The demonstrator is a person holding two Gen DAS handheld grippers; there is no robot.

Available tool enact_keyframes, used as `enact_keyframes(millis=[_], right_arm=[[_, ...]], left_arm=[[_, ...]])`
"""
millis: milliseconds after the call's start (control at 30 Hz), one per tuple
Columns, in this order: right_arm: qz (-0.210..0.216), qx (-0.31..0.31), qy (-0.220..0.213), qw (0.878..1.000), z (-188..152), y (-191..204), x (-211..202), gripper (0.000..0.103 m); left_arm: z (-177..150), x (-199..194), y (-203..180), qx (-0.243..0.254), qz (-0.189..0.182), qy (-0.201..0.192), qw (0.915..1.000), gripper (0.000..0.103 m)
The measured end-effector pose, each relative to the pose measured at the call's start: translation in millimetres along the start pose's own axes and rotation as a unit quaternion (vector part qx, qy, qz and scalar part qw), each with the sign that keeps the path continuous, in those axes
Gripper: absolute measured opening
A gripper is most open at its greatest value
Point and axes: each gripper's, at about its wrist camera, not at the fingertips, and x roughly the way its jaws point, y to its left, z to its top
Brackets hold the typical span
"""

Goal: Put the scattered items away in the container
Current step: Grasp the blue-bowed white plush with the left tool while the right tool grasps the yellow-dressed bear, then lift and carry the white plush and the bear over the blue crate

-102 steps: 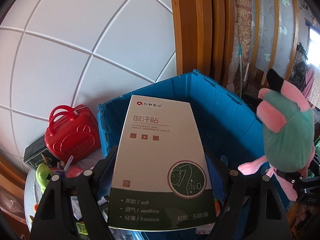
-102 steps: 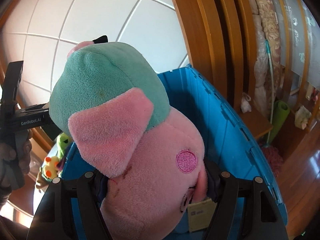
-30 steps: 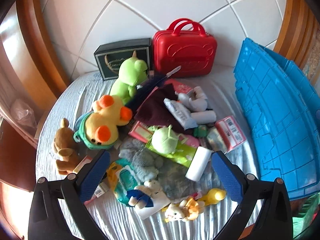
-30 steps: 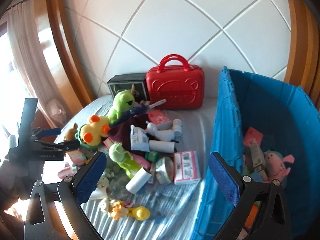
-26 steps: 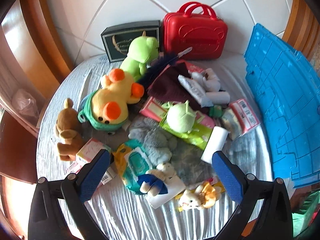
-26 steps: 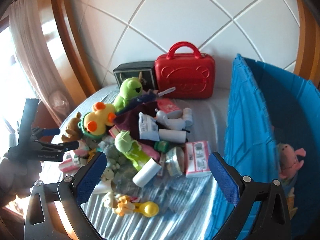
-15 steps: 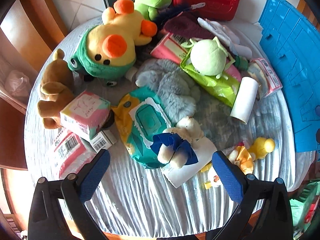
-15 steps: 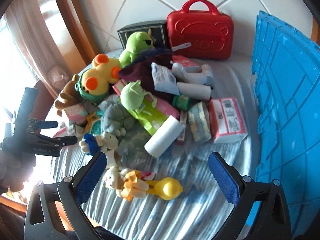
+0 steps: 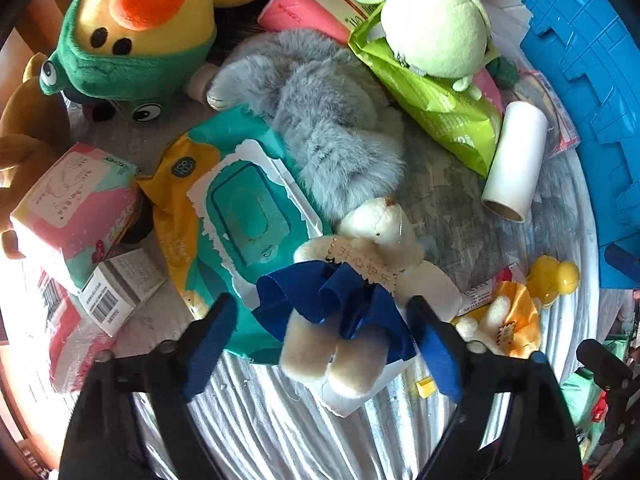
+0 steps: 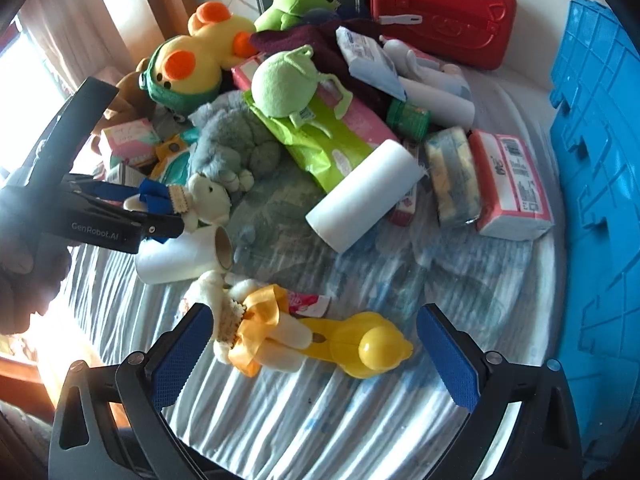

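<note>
While the blue container (image 10: 596, 168) stands at the table's right edge, the left gripper (image 9: 324, 316) is closing around the small bear in the blue bow (image 9: 352, 276), not yet pinched; it should be squeezed at the waist. The right gripper (image 10: 312, 340) is held wide, empty, over the yellow-bowed bear (image 10: 248, 320).

Bear (image 9: 360, 264): matt cream plush, shiny blue satin bow | wipes pack (image 9: 224, 208): glossy plastic film | grey toy (image 9: 328, 120): long fluffy fur | roll (image 10: 364, 196): matt white, probably paper | crate (image 10: 600, 160): smooth blue plastic | tablecloth (image 10: 320, 408): ribbed cloth
</note>
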Motion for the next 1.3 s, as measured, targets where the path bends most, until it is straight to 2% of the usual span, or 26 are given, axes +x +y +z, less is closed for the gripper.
enact_keyframes(millis=[33, 67, 100, 233, 433, 467, 500, 567, 667, 700, 767, 833, 1200, 1300], right_arm=[[0.002, -0.006, 0.005, 1.0, -1, 3, 5, 0.103], [0.006, -0.012, 0.01, 1.0, -1, 8, 10, 0.103], [0.01, -0.02, 0.013, 1.0, -1, 13, 15, 0.103], [0.021, -0.062, 0.026, 0.998, 0, 37, 38, 0.103], [0.005, -0.136, 0.06, 0.989, -4, 67, 73, 0.1], [0.002, -0.149, 0.068, 0.986, -5, 71, 78, 0.092], [0.007, -0.157, 0.073, 0.985, -6, 74, 81, 0.088], [0.015, -0.162, 0.075, 0.984, -5, 78, 80, 0.07], [0.021, -0.157, 0.071, 0.985, -2, 81, 73, 0.052], [0.025, -0.15, 0.07, 0.986, -2, 80, 71, 0.05], [0.031, -0.142, 0.069, 0.987, -1, 79, 67, 0.039], [0.033, -0.138, 0.064, 0.988, -1, 78, 61, 0.035], [0.037, -0.105, 0.03, 0.993, 8, 60, 21, 0.034], [0.036, -0.098, 0.021, 0.994, 9, 57, 9, 0.034]], left_arm=[[0, -1, 1, 0.001, -0.003, -0.004, 1.0, 0.066], [0, -2, 0, 0.005, -0.008, -0.004, 0.9999, 0.04], [-1, -3, -1, 0.01, -0.013, -0.004, 0.9999, 0.033], [-8, -13, -3, 0.02, -0.02, -0.017, 0.9995, 0.03], [-11, -28, 3, 0.013, -0.034, -0.033, 0.9988, 0.026], [-8, -30, 5, 0.014, -0.034, -0.035, 0.9987, 0.026], [-8, -32, 5, 0.015, -0.035, -0.037, 0.9986, 0.026], [-7, -33, 6, 0.015, -0.035, -0.041, 0.9984, 0.026], [-7, -35, 7, 0.012, -0.037, -0.046, 0.9982, 0.026], [-7, -36, 8, 0.01, -0.038, -0.048, 0.9981, 0.026], [-8, -39, 11, 0.008, -0.04, -0.05, 0.9979, 0.026], [-9, -42, 12, 0.008, -0.04, -0.054, 0.9977, 0.026], [-11, -60, 8, -0.003, -0.042, -0.071, 0.9966, 0.026], [-11, -68, 11, -0.01, -0.045, -0.078, 0.9959, 0.023]])
